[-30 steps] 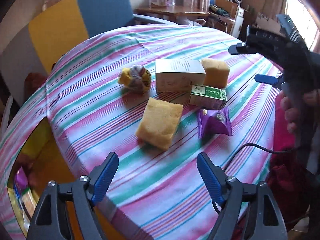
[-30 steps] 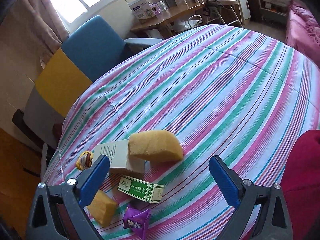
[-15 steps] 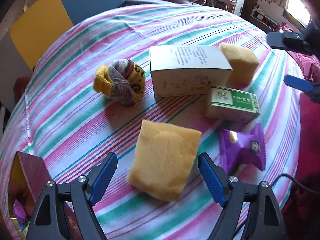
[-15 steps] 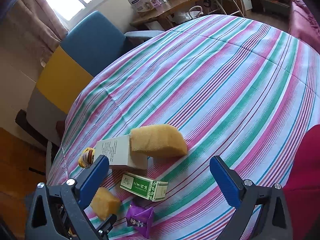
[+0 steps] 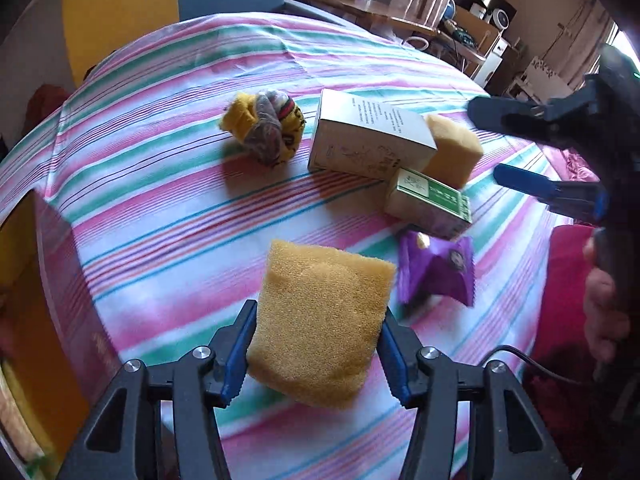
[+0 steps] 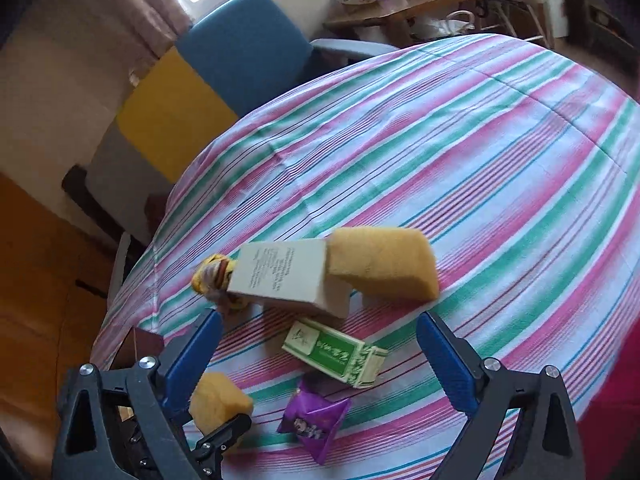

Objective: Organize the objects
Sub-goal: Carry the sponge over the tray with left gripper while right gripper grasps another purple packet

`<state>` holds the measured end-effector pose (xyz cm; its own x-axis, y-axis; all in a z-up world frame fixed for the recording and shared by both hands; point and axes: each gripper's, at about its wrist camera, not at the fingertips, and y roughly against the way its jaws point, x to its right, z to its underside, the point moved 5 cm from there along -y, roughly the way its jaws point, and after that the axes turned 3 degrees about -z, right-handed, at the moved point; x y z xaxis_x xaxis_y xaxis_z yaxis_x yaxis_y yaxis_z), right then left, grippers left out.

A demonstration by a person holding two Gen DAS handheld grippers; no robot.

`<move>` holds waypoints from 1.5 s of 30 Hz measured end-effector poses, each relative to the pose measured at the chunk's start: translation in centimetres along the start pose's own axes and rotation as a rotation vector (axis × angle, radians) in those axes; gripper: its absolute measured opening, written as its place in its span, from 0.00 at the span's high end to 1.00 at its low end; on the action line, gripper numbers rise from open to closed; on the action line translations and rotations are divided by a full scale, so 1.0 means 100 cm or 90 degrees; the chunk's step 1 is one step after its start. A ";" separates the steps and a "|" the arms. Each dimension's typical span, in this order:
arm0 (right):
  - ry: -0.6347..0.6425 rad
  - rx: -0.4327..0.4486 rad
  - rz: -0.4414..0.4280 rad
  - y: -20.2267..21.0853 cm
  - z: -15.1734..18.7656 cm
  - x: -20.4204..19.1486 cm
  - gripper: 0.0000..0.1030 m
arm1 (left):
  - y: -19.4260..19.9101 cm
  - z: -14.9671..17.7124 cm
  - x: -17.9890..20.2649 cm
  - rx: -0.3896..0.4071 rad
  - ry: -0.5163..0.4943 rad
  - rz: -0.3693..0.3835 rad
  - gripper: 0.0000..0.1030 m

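My left gripper [image 5: 316,344] is shut on a yellow sponge [image 5: 320,320] and holds it just above the striped tablecloth [image 5: 160,200]; the sponge also shows in the right wrist view [image 6: 218,402]. My right gripper [image 6: 318,354] is open and empty, above a green box [image 6: 336,352] and a purple snack packet [image 6: 312,420]. Beyond them lie a tan carton [image 6: 284,276], a second sponge [image 6: 384,264] and a balled yellow sock [image 6: 214,276]. The right gripper shows in the left wrist view [image 5: 532,152] at the right.
The round table's near edge [image 5: 60,280] drops off at the left. A blue and yellow chair [image 6: 224,68] stands behind the table. A wooden desk [image 6: 404,4] with boxes stands farther back. A red cushion [image 5: 568,264] lies at the right.
My left gripper moved forward to the near sponge, closed on it and lifted it slightly. My right gripper came lower and closer over the green box.
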<state>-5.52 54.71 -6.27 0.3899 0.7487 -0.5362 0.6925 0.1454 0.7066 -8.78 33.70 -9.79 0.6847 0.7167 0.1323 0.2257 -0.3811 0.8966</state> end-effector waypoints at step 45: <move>0.326 -0.248 0.138 -0.082 0.089 -0.040 0.60 | 0.161 0.174 -0.214 0.165 0.404 -0.072 0.44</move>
<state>-7.39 44.79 -14.05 0.0917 0.9851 -0.1454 0.3247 0.1084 0.9396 -7.78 2.07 -5.55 0.1273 0.9330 0.3367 0.4843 -0.3547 0.7998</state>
